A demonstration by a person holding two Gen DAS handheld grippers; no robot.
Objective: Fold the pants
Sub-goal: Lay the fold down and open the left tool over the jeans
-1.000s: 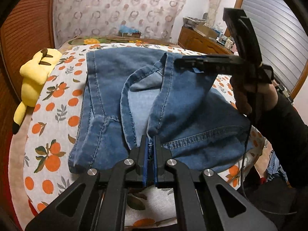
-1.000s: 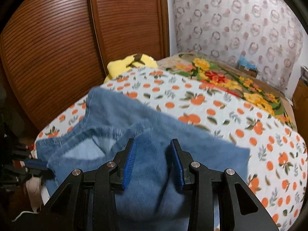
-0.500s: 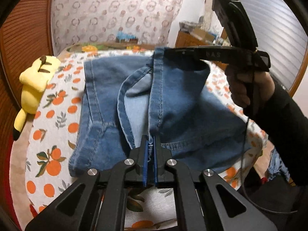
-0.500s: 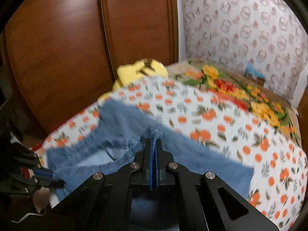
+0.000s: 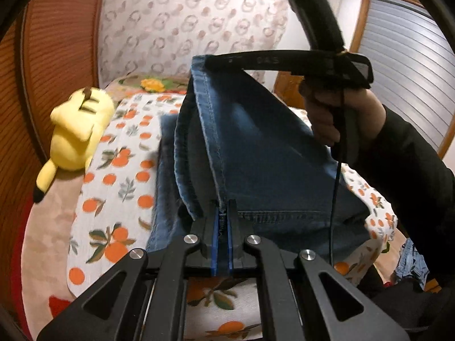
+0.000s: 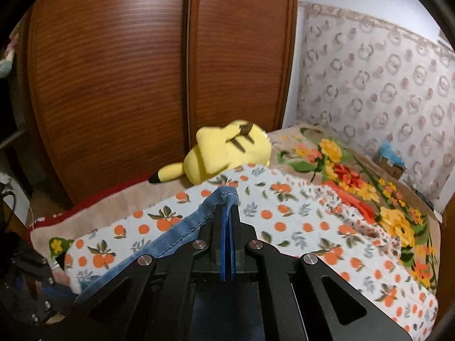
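Note:
Blue denim pants [image 5: 264,153] hang stretched between both grippers above an orange-print sheet [image 5: 113,176]. My left gripper [image 5: 223,207] is shut on the near end of the seam. My right gripper [image 5: 207,61] is seen from the side in the left wrist view, shut on the far raised corner. In the right wrist view my right gripper [image 6: 227,207] pinches the denim edge [image 6: 182,227], which trails down to the left.
A yellow plush toy [image 5: 76,130] lies on the bed's left side, also in the right wrist view [image 6: 224,150]. A wooden wardrobe [image 6: 113,79] stands beyond it. A floral blanket [image 6: 355,182] covers the bed's far part. More denim [image 5: 411,264] lies at lower right.
My right gripper shut on the pants' corner and lifted it up. The cloth has risen off the bed and now hangs taut between the two grippers.

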